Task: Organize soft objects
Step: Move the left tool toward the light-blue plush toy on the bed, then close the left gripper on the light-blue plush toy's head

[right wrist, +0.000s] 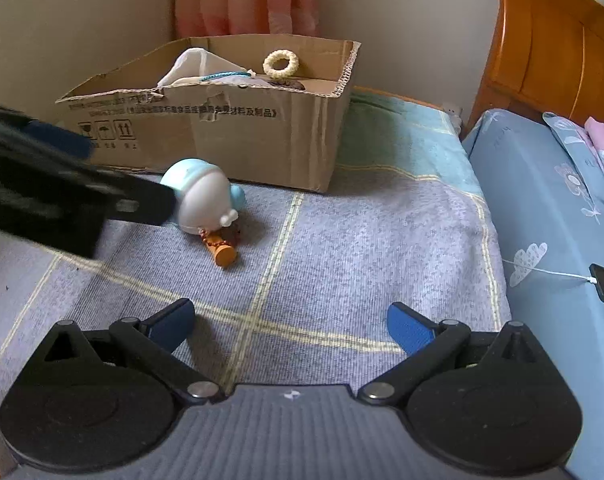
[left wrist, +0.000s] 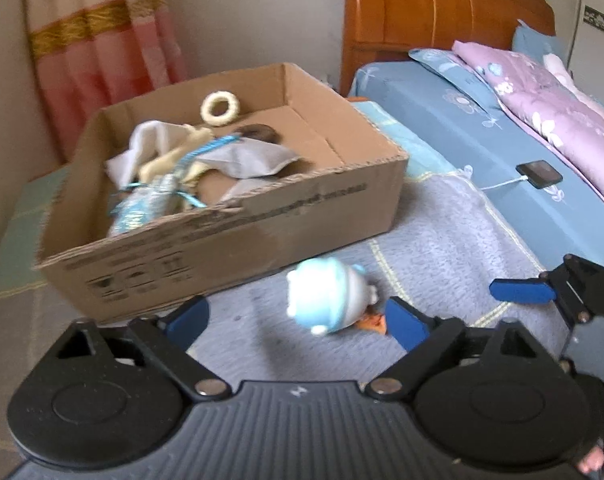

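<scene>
The small plush toy [left wrist: 328, 298], pale blue and white with a rounded cap-like head and a little orange-brown piece at its lower end, lies on its side on the grey-lilac blanket [right wrist: 342, 248], just in front of the long printed wall of the cardboard box [left wrist: 237, 236] and apart from it, toward the box's left half as the right wrist view shows it. The box sits toward the far edge of the blanket and already holds a heap of cloths [left wrist: 237, 156], a blue cord and a cream ring [left wrist: 220, 109] leaning on its back wall. The left gripper [left wrist: 297, 320] has its blue pads spread wide with the toy between them, and no pad visibly presses on it. In the right wrist view one finger overlaps the toy's left side, so contact there cannot be ruled out. The right gripper [right wrist: 291, 326] is likewise wide apart and empty over bare blanket, well back from the toy. The toy looks light, stuffed and yielding, so it should squash rather than slip, and its fleecy skin ought to grip the pads well. The broad round head is probably the best place to pinch, across its widest part. The small orange end looks harder and narrow, a poor hold, and may dangle when lifted.
</scene>
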